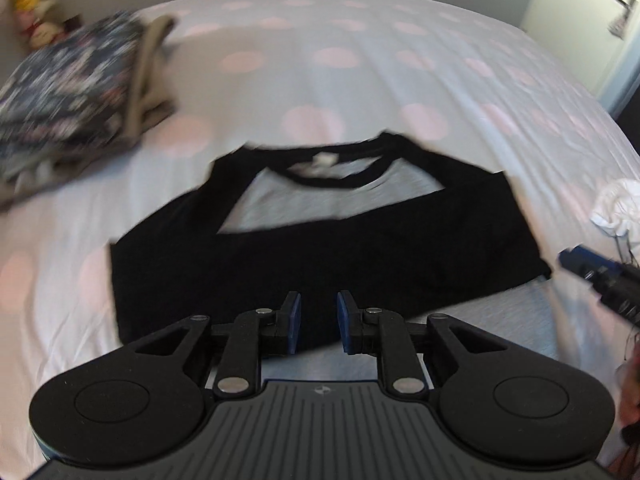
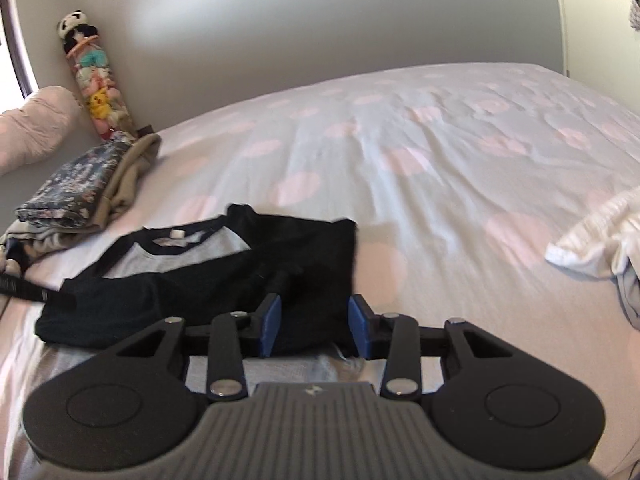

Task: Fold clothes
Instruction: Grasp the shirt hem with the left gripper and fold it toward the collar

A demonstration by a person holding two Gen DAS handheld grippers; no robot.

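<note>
A raglan shirt [image 1: 320, 240] with a grey body and black sleeves lies on the bed, both sleeves folded across the front. My left gripper [image 1: 319, 322] hovers open over its near black edge with nothing between the pads. In the right wrist view the same shirt [image 2: 200, 280] lies left of centre. My right gripper [image 2: 314, 326] stands open above the shirt's near right corner, holding nothing. The right gripper's tip [image 1: 592, 272] shows at the right edge of the left wrist view.
A stack of folded clothes [image 2: 84, 196] with a dark floral piece on top sits at the back left. A crumpled white garment [image 2: 596, 240] lies at the right. The white bedspread [image 2: 440, 152] has pink dots. A pink pillow [image 2: 36, 124] and stuffed toys [image 2: 96, 84] are by the wall.
</note>
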